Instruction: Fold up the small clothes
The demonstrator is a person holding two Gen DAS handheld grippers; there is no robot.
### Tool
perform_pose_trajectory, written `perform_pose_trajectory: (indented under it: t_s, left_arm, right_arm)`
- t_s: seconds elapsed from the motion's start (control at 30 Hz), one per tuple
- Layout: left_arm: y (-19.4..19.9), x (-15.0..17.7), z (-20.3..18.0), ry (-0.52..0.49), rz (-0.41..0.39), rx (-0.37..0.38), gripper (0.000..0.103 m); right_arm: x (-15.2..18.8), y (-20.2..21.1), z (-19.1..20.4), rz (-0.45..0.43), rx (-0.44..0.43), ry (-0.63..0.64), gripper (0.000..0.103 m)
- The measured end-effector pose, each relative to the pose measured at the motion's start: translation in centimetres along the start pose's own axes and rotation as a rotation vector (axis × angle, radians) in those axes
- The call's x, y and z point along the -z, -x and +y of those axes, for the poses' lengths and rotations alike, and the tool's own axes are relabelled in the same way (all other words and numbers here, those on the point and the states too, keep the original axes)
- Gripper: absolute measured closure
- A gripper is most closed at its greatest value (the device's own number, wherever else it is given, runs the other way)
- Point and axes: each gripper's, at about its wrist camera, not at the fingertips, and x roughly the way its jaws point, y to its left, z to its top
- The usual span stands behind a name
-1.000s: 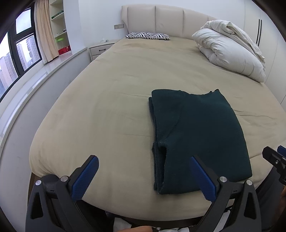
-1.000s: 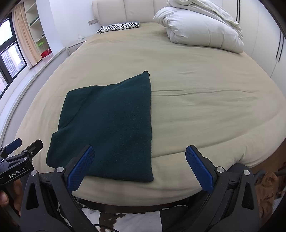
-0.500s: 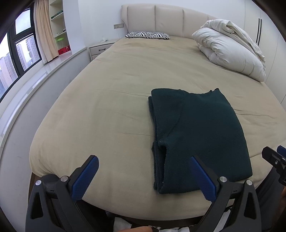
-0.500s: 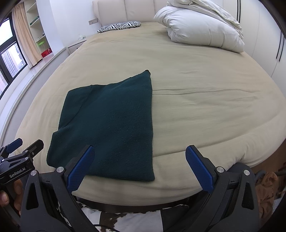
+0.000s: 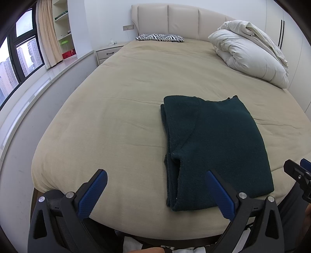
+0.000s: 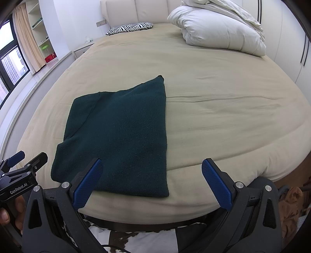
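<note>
Right wrist view: a dark green sweater (image 6: 118, 134) lies folded into a flat rectangle near the foot edge of a bed (image 6: 223, 120) covered in a beige sheet. Its long axis runs from the foot edge toward the headboard (image 6: 155, 11), with one far corner coming to a small point. The stacked fold layers show only along the garment's left edge in the left wrist view (image 5: 213, 148); what sort of neckline or sleeves it has cannot be made out, as they are tucked inside the fold.

The right claw (image 6: 150, 184) hangs just short of the sweater's near edge, its blue-padded fingers spread wide and holding nothing; its left finger overlaps the near corner of the cloth in the picture, and contact cannot be judged. The left claw (image 5: 155, 192), likewise spread and empty, sits at the foot edge beside the sweater's left side. Each claw shows only partly at the border of the other's view.

Farther off, a bundled white duvet (image 6: 217, 29) rests on the right side of the bed and a zebra-print pillow (image 5: 160, 37) lies by the headboard. A window (image 5: 17, 62) and shelves (image 5: 64, 29) stand to the left.
</note>
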Motion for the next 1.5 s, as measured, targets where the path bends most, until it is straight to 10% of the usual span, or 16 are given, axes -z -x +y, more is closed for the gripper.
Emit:
perform_pose_trajectory:
  t_s: [1.5]
  left_arm:
    - [-0.20, 0.15, 0.10, -0.005, 0.009, 0.009, 0.000]
  right_arm:
    - [0.32, -0.49, -0.09, 0.009, -0.012, 0.005, 0.000]
